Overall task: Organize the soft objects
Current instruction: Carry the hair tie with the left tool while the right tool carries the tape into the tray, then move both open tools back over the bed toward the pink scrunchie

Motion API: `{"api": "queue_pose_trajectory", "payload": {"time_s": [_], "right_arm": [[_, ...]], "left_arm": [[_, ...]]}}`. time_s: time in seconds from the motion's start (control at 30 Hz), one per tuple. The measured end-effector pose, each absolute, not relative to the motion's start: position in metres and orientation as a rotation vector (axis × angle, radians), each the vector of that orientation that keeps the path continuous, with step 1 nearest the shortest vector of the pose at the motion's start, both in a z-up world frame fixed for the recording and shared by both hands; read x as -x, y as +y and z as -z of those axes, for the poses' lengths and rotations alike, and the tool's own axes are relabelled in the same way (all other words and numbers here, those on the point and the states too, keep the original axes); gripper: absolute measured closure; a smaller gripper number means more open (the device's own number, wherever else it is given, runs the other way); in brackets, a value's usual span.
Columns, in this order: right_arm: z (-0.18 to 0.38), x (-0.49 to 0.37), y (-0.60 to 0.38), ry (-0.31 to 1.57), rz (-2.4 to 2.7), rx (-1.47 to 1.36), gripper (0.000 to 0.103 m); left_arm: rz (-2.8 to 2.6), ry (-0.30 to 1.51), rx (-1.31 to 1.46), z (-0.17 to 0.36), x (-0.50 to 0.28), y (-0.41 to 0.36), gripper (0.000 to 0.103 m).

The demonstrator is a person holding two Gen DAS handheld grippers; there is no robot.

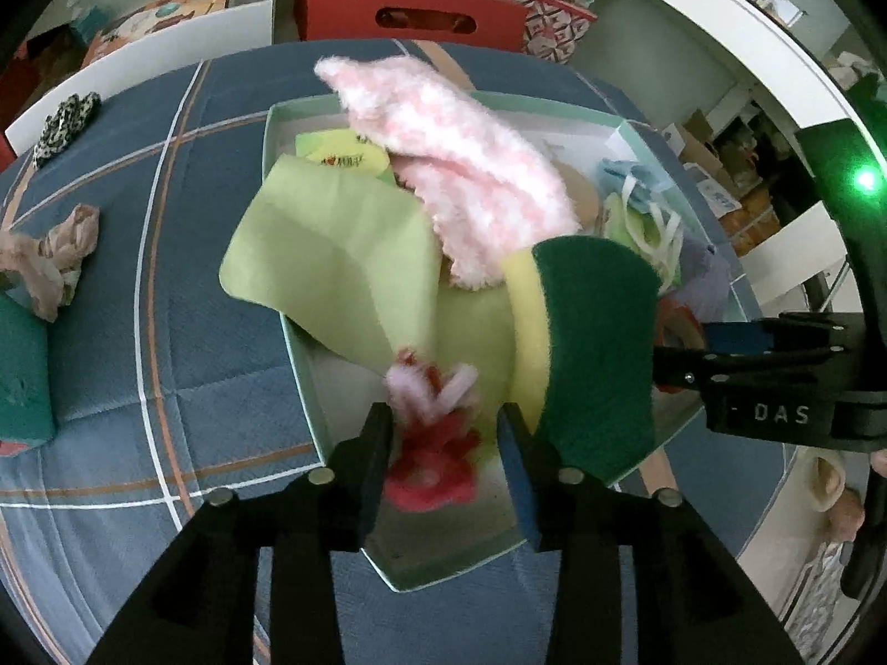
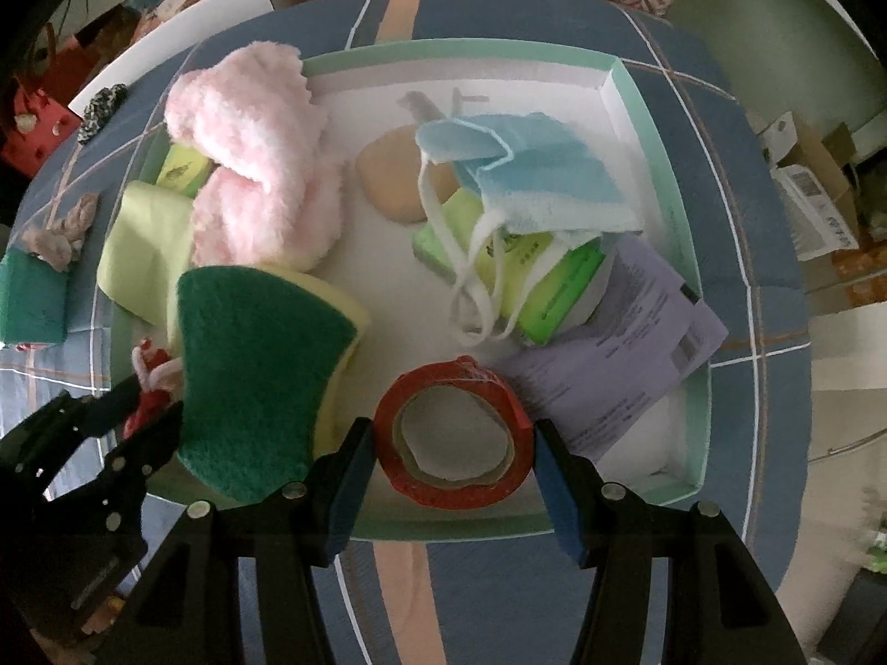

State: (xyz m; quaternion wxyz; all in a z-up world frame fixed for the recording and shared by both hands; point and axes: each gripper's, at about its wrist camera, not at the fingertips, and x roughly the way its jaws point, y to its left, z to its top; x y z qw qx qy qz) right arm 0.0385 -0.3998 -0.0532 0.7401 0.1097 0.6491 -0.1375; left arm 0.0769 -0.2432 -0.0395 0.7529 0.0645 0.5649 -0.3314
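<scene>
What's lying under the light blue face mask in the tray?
Under the light blue face mask sit green tissue packets, its white ear loops draped over them, beside a lilac printed paper sheet. Anything beneath the packets is covered.
</scene>
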Motion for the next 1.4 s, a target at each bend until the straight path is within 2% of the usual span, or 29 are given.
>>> {"api": "queue_pose_trajectory", "payload": {"time_s": [0.07, 0.13, 0.17, 0.23, 0.5, 0.87, 0.97, 1.07, 1.23, 1.33, 1.4], "right_arm": [[0.050, -0.041, -0.397, 1.428, 0.304, -0.238, 0.042], [0.044, -0.043, -0.390, 1.423, 0.310, -0.235, 0.038], [0.041, -0.044, -0.388, 1.421, 0.312, -0.229, 0.035], [0.036, -0.047, -0.387, 1.420, 0.316, -0.222, 0.032], [0.016, -0.053, -0.371, 1.426, 0.345, -0.183, 0.032], [-0.010, -0.069, -0.342, 1.408, 0.345, -0.154, 0.032], [-0.012, -0.078, -0.322, 1.405, 0.321, -0.131, 0.032], [-0.014, -0.083, -0.315, 1.402, 0.300, -0.109, 0.027], [-0.021, -0.098, -0.295, 1.380, 0.267, -0.089, 0.025], [-0.022, -0.106, -0.287, 1.355, 0.254, -0.091, 0.012], [-0.025, -0.113, -0.279, 1.344, 0.240, -0.085, 0.011]], "left_arm": [[0.723, 1.220, -0.148, 0.035, -0.076, -0.242, 0.060], [0.724, 1.206, -0.144, 0.029, -0.076, -0.239, 0.041], [0.732, 1.196, -0.132, 0.025, -0.075, -0.237, 0.040], [0.743, 1.180, -0.125, 0.018, -0.074, -0.235, 0.039], [0.703, 1.097, -0.173, -0.006, -0.077, -0.224, 0.036], [0.548, 1.088, -0.150, -0.002, -0.108, -0.182, 0.033], [0.526, 1.073, -0.155, -0.003, -0.111, -0.176, 0.025], [0.508, 1.059, -0.155, -0.006, -0.115, -0.171, 0.024], [0.472, 1.005, -0.156, -0.020, -0.123, -0.157, 0.023], [0.450, 0.980, -0.144, -0.029, -0.127, -0.143, 0.023], [0.424, 0.969, -0.132, -0.034, -0.132, -0.132, 0.022]]}}
